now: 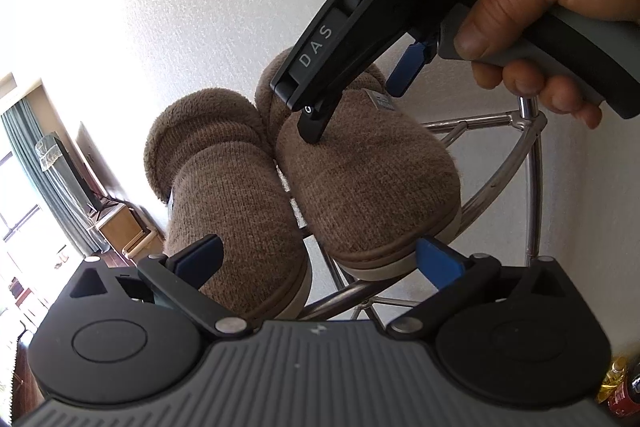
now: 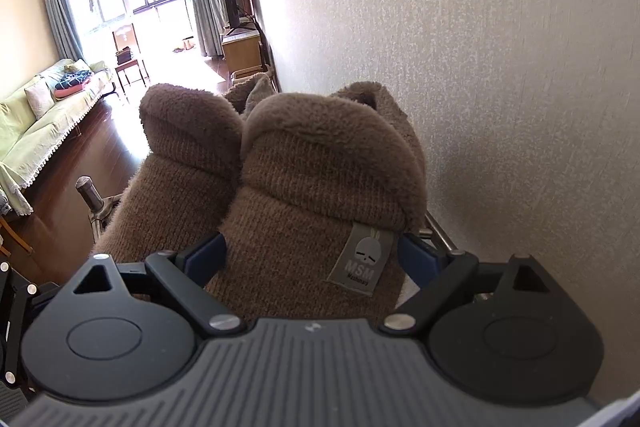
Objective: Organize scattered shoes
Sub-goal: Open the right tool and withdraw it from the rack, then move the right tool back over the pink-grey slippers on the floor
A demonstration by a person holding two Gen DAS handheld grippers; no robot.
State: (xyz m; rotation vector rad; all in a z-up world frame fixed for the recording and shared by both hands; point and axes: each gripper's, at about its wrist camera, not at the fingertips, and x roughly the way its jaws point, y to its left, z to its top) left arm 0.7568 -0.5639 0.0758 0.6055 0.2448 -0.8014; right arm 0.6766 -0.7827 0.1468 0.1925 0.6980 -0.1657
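Against the pale textured wall (image 2: 500,67), two brown knitted slippers sit side by side on a chrome wire shoe rack (image 1: 500,163), touching along their inner edges.

From the left wrist view, the left gripper (image 1: 320,259) has its jaws spread wide. Its left blue pad (image 1: 202,253) lies against the upper of the left slipper (image 1: 236,203), while its right pad (image 1: 436,261) sits just beside the toe of the right slipper (image 1: 360,183); whether that pad touches the sole cannot be told. Neither slipper is pinched by this gripper.

Farther off in the same view, the right gripper (image 1: 352,99) comes down from the upper right, held by a hand (image 1: 548,7) on its grey handle. One black finger tip presses into the top of the right slipper near its fleece collar, with the other blue pad on the far side by the grey label.

From the right wrist view, the right gripper (image 2: 312,259) has its jaws set around the right slipper (image 2: 316,195), one blue pad at each side of the upper, close against the knit just behind the grey label (image 2: 362,261). The left slipper (image 2: 176,167) lies just outside the left pad. A rack post (image 2: 90,195) stands near left, over dark wooden floor (image 2: 80,147).
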